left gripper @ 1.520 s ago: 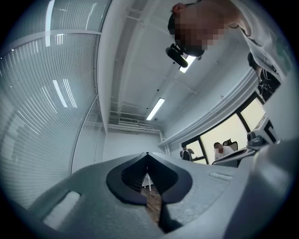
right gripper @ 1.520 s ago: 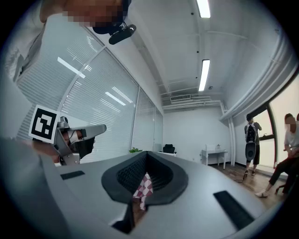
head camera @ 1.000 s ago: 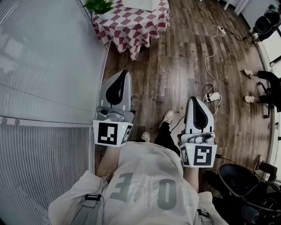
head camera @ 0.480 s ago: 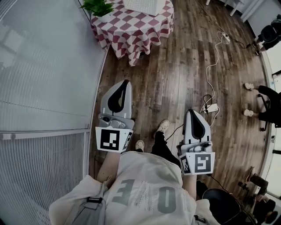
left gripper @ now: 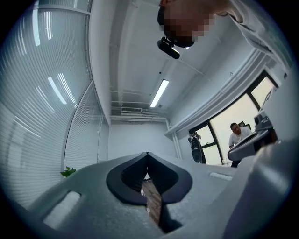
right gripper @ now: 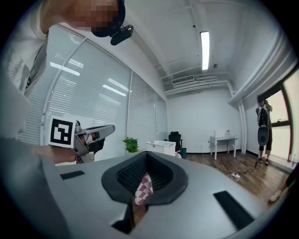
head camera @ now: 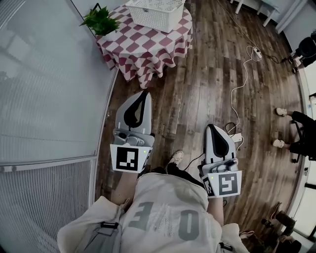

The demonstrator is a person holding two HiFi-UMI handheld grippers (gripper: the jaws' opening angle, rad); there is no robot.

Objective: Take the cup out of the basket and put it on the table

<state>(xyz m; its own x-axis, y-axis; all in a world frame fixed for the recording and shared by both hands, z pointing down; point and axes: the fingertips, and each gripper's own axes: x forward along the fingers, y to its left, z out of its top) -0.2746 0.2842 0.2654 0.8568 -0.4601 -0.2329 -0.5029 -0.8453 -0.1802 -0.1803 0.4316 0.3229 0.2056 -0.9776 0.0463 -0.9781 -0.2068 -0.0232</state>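
Note:
A white slatted basket stands on a round table with a red-and-white checked cloth at the top of the head view. No cup shows; the basket's inside is hidden. My left gripper and right gripper are held above the wood floor, well short of the table, both shut and empty. In the right gripper view the basket lies ahead past the shut jaws. The left gripper view looks upward past its shut jaws.
A potted plant stands on the table's left edge, by the glass wall with blinds. A power strip and cable lie on the floor at right. A person's legs are at far right. A white desk stands farther back.
The table and basket have come further into the head view, with the whole basket now showing. Both grippers stay shut and level in front of the body.

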